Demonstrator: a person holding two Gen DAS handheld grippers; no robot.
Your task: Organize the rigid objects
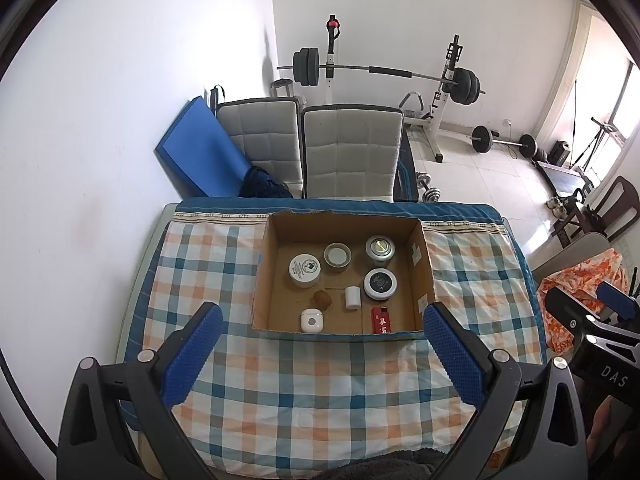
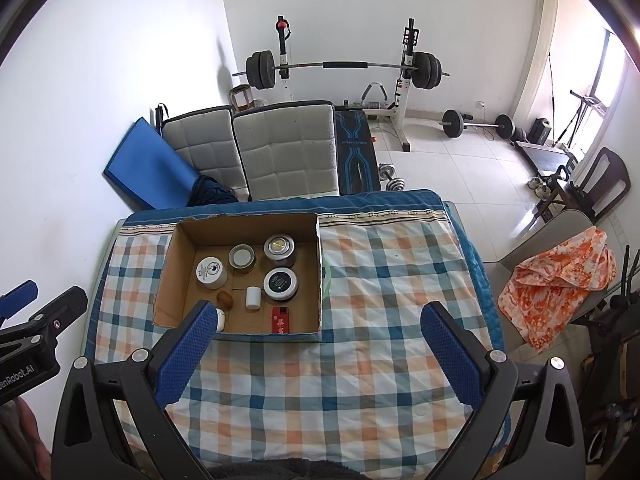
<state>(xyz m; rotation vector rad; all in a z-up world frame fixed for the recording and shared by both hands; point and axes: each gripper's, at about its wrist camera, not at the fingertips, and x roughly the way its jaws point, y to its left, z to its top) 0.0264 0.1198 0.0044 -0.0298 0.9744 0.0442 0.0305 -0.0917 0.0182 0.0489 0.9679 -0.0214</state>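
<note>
An open cardboard box sits on the checked tablecloth. In it are a white-lidded jar, a grey-lidded jar, a metal tin, a black-lidded jar, a small white cylinder, a brown round piece, a white earbud case and a red pack. My left gripper is open and empty, held above the box's near edge. My right gripper is open and empty, near the box's front right corner.
Two grey padded chairs and a blue mat stand behind the table. A barbell rack and weights stand on the floor beyond. A chair with an orange cloth stands at the table's right.
</note>
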